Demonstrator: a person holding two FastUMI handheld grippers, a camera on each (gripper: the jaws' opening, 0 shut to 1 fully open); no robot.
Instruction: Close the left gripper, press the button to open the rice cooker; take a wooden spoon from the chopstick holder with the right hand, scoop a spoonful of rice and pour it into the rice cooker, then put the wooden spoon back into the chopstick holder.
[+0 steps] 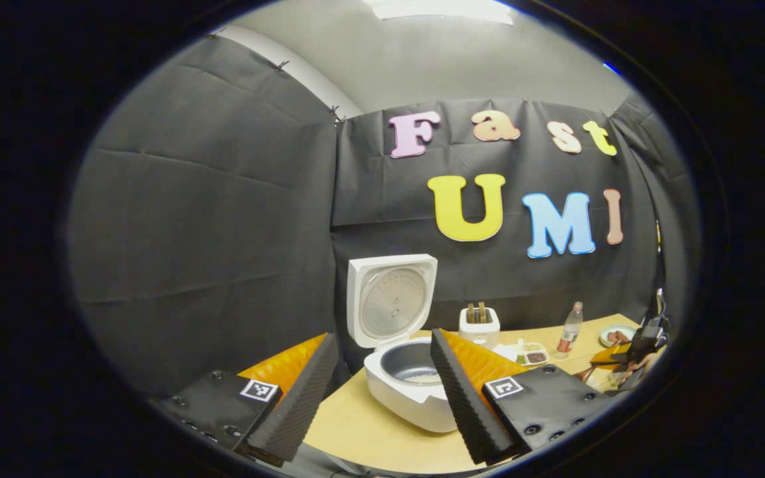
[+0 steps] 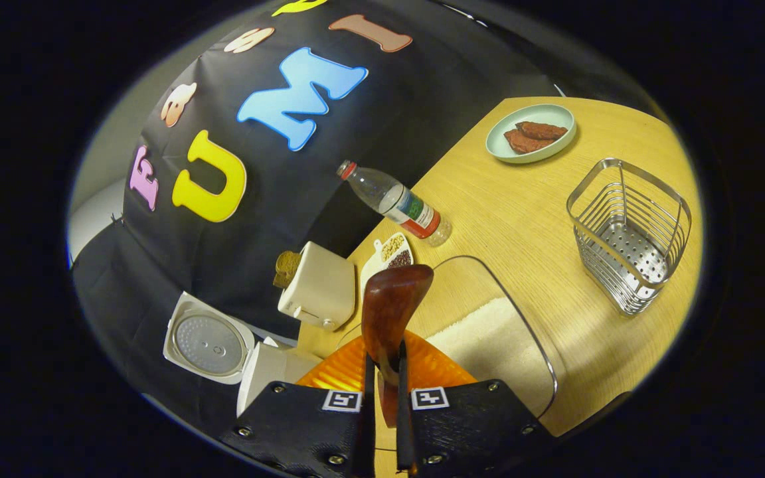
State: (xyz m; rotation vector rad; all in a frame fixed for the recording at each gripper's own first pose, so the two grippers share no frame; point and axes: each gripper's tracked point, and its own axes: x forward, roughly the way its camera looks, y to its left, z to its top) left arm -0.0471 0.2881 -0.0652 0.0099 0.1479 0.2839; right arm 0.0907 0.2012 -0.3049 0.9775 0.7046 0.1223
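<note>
Rice cooker point(image 1: 409, 378): it is standing on the table point(image 1: 356, 431) with its lid point(image 1: 392, 305) swung fully up, so the button press is looking finished; the inner pot point(image 1: 416, 364) is showing a pale layer at the bottom, but I cannot tell if that is rice.
Left gripper point(image 1: 382, 398): its fingers are standing spread apart and gripping nothing, framing the open cooker just ahead.
Toaster point(image 1: 479, 325): it is sitting just behind and to the right of the cooker, apart from the work.
Right gripper point(image 2: 386, 398): its fingers are pinching the handle of the wooden spoon point(image 2: 392, 312) from both sides, with the bowl of the spoon pointing forward and away.
Spoon load: I cannot tell whether any rice is lying in the bowl, since its back is facing the camera.
Rice container point(image 2: 489, 332): this clear tub is lying just beneath the spoon, with white rice point(image 2: 489, 345) heaped inside.
Chopstick holder point(image 2: 631, 232): the wire basket is standing empty to the right, well apart from the spoon.
Progress: opening and spoon pickup are appearing done; scooping seems to be under way.
Remaining: pouring into the cooker and returning the spoon to the holder are waiting.
</note>
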